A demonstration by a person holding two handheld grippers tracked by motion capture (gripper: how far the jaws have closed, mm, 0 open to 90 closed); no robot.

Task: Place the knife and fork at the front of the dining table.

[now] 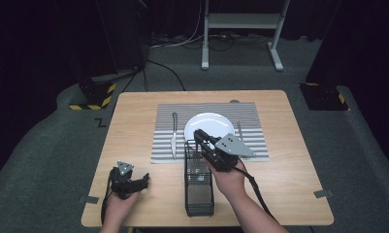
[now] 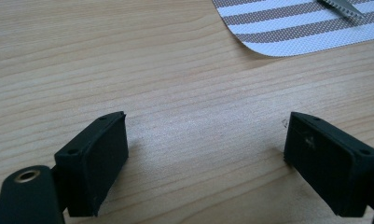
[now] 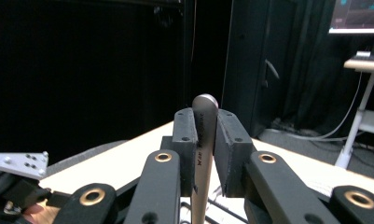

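Right gripper (image 3: 204,140) clamps utensil handle (image 3: 203,144) over wire caddy (image 1: 199,187).

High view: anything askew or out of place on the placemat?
Nothing stands out. The knife lies straight left of the plate on the placemat, a utensil to the plate's right, and the black wire caddy stands upright at the near edge.

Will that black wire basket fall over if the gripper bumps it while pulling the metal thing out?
Probably not easily. The wire basket lies long and low on the table, so it would likely slide rather than tip. Being thin open mesh, it looks light, so it may shift. The right hand-held gripper pinches the metal utensil handle over the basket's far end.
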